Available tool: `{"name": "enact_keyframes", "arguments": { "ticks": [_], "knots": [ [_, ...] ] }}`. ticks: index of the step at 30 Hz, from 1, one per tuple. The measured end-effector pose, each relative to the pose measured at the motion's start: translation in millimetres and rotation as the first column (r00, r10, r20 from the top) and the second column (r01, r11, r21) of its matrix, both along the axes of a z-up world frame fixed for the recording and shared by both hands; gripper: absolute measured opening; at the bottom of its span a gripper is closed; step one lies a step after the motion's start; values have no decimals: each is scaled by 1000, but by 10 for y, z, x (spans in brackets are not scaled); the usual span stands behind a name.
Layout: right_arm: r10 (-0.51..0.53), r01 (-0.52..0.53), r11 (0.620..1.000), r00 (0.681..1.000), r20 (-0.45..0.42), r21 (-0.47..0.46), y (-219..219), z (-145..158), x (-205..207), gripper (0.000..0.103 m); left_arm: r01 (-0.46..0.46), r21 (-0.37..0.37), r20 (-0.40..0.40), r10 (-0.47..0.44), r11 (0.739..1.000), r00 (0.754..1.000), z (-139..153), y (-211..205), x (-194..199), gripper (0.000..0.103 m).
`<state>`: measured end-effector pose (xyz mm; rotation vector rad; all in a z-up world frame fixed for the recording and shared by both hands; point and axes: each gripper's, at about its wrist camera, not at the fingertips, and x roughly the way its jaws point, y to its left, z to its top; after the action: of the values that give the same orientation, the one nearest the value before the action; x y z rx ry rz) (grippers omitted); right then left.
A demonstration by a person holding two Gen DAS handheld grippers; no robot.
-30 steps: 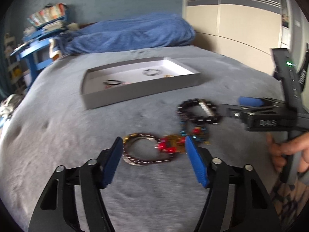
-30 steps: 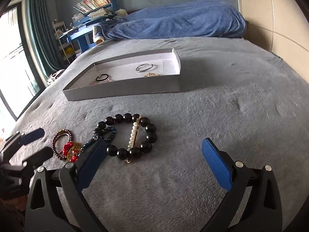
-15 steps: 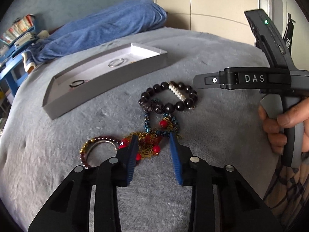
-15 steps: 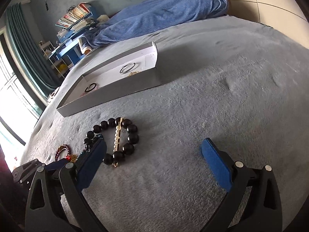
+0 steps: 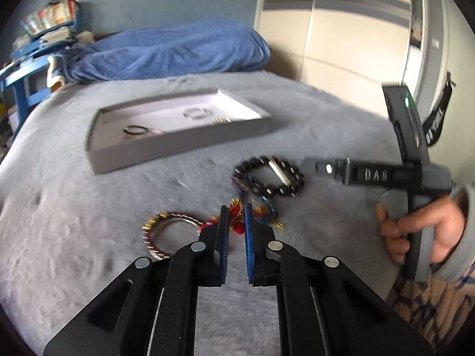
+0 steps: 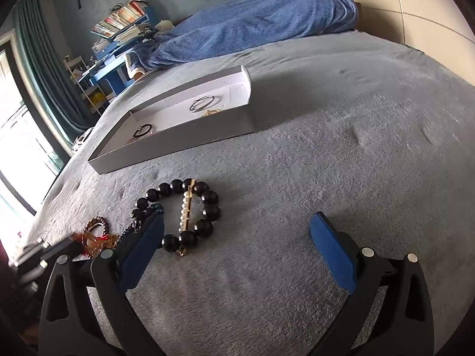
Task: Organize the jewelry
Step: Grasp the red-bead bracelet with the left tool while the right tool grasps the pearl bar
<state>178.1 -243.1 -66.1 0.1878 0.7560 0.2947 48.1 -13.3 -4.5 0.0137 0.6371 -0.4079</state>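
Observation:
My left gripper [image 5: 236,218] is shut on a red-and-gold beaded piece [image 5: 236,207] in the jewelry pile on the grey bed. Beside it lie a dark-and-gold bangle [image 5: 166,231] and a black bead bracelet [image 5: 268,176] with a pearl bar. My right gripper [image 6: 237,234] is open and empty, hovering over the bed just right of the black bead bracelet [image 6: 193,207]. The grey tray [image 5: 178,145] farther back holds a silver ring [image 5: 194,113], a small gold piece [image 5: 221,120] and a dark hair tie [image 5: 135,130]. The tray also shows in the right wrist view [image 6: 178,145].
A blue blanket [image 5: 166,50] is heaped at the far end of the bed. A blue shelf with books [image 6: 118,26] stands at the back left. A cream wardrobe [image 5: 341,29] is at the right. The right gripper's body and hand [image 5: 415,201] sit right of the pile.
My left gripper has gone from wide open to shut on the red-and-gold piece in the pile. The right gripper stays open and has tilted a little.

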Motion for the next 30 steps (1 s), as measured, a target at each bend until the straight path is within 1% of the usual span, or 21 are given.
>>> {"name": "enact_keyframes", "arguments": {
  "ticks": [2,5,7,8,10,13,14,17,19,20,21,25,27,30],
  "knots": [
    [16,-16,1000,1000,14,-15,42,17,-16,97,-33,-26,22,34,999,999,79,125,-21,11],
    [48,-47,998,998,37,-50,133,41,-46,94,-92,-77,43,95,993,995,187,353,-12,11],
    [68,-65,995,997,42,-73,185,37,-54,87,-131,-84,53,136,988,989,223,466,-1,11],
    [71,-68,995,997,42,-78,202,37,-57,86,-148,-87,53,153,985,987,232,522,12,11],
    [80,-76,994,996,41,-83,224,35,-52,78,-175,-79,42,179,981,983,216,583,48,11],
    [94,-91,992,995,41,-87,255,29,-51,72,-196,-56,21,197,979,980,157,614,75,11],
    [100,-97,991,994,41,-88,269,30,-51,71,-200,-48,11,200,979,980,129,619,94,11],
    [130,-125,987,990,54,-98,343,55,-50,65,-213,-23,-37,212,977,977,16,616,155,11],
    [162,-155,982,985,61,-104,421,79,-29,52,-219,-9,-66,218,976,974,-56,618,195,11],
    [179,-171,979,982,63,-106,463,89,-14,48,-225,0,-82,224,974,971,-97,623,216,11],
    [191,-183,977,980,59,-113,508,93,4,43,-226,2,-93,225,974,970,-126,634,224,11],
    [205,-202,969,979,9,-142,623,38,125,31,-228,-8,-114,225,974,968,-175,668,239,11],
    [192,-194,969,981,-29,-155,642,-15,189,27,-228,-11,-117,225,974,967,-183,669,234,11],
    [171,-176,971,984,-42,-162,629,-36,209,24,-229,-17,-127,226,973,966,-194,674,243,13]
  ]
}}
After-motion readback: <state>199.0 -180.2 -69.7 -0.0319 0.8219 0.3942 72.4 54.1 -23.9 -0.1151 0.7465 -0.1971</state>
